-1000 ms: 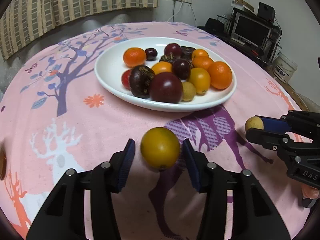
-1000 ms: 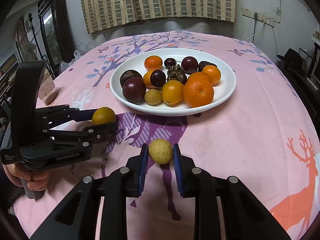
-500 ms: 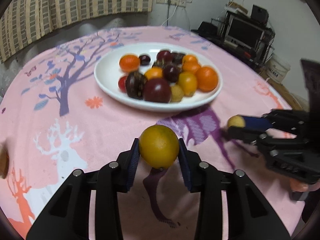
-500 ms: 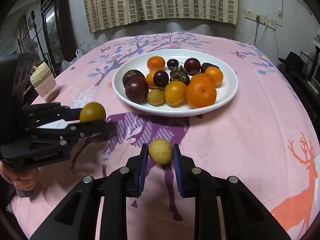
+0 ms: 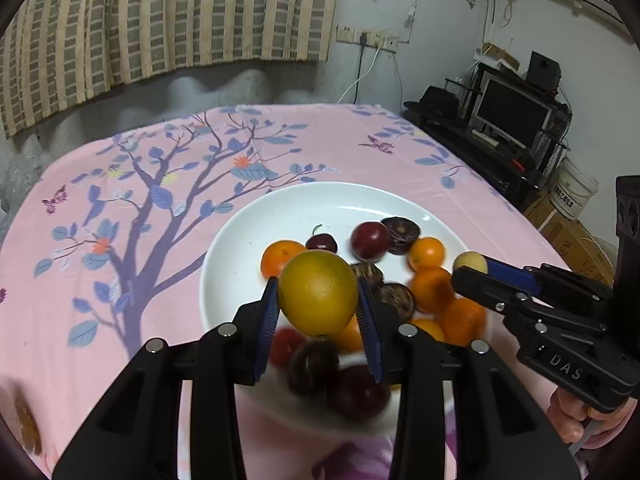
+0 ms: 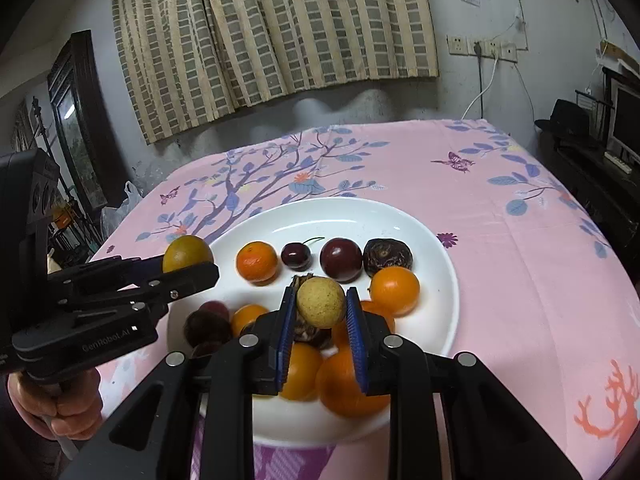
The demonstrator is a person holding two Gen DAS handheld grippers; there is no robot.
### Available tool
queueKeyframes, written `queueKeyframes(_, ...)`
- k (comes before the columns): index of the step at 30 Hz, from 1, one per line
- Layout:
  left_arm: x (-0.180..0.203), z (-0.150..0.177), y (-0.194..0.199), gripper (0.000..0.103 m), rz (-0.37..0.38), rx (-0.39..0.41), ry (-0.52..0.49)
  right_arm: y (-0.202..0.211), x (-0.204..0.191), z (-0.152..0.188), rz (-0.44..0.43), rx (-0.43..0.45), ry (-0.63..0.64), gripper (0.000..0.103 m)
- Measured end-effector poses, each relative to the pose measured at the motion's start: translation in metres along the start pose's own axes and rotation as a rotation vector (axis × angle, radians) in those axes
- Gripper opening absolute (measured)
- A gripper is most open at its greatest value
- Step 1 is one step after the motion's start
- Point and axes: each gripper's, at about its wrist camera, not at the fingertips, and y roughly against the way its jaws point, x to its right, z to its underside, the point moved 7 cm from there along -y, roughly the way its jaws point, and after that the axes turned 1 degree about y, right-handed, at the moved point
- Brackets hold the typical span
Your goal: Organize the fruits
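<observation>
A white plate [image 5: 280, 204] [image 6: 440, 248] on the pink tablecloth holds several oranges, dark plums, a cherry and wrinkled dark fruits. My left gripper [image 5: 318, 298] is shut on a large yellow-orange fruit [image 5: 316, 284] and hangs above the plate's near part. In the right wrist view it shows at the left as the left gripper [image 6: 188, 264], with the yellow-orange fruit [image 6: 186, 250] at its tip. My right gripper [image 6: 321, 304] is shut on a small pale yellow fruit [image 6: 320, 300] over the plate's middle. From the left wrist view, the right gripper [image 5: 472, 270] carries that small pale yellow fruit [image 5: 470, 261] above the plate's right side.
The tablecloth [image 5: 160, 184] has a purple tree print. A brown object [image 5: 24, 424] lies at the table's left edge. A monitor and shelves [image 5: 516, 116] stand past the right edge. A person's hands [image 5: 576, 420] [image 6: 60, 404] grip the gripper handles.
The left gripper's jaws closed on the yellow-orange fruit. Both grippers then rose from the cloth and moved forward with their fruits to above the plate.
</observation>
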Motion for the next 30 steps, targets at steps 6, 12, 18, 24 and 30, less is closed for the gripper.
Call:
queueKeyframes(6,-0.002,-0.01,-0.02,0.048,-0.051,-0.007,-0.021,-0.002,-0.004,-0.01,-0.017,0.034,0.024,0.041)
queueKeyframes(12,-0.003,0.004,0.031,0.091,-0.107,0.073,-0.03,0.04,-0.008,0.001,-0.021,0.062,0.039,0.096)
queueKeyframes(18,0.0,0.05,0.097,0.098,-0.137,0.122,-0.058,0.083,-0.005,0.047,0.019,0.038,0.084,0.099)
queueKeyframes(24,-0.002,0.115,0.139,0.098,-0.149,0.111,-0.031,0.096,-0.018,0.111,0.02,-0.099,0.148,0.099)
queueKeyframes(30,-0.007,0.153,0.156,0.098,-0.102,0.079,0.046,0.115,-0.05,0.138,0.056,-0.071,0.228,0.099)
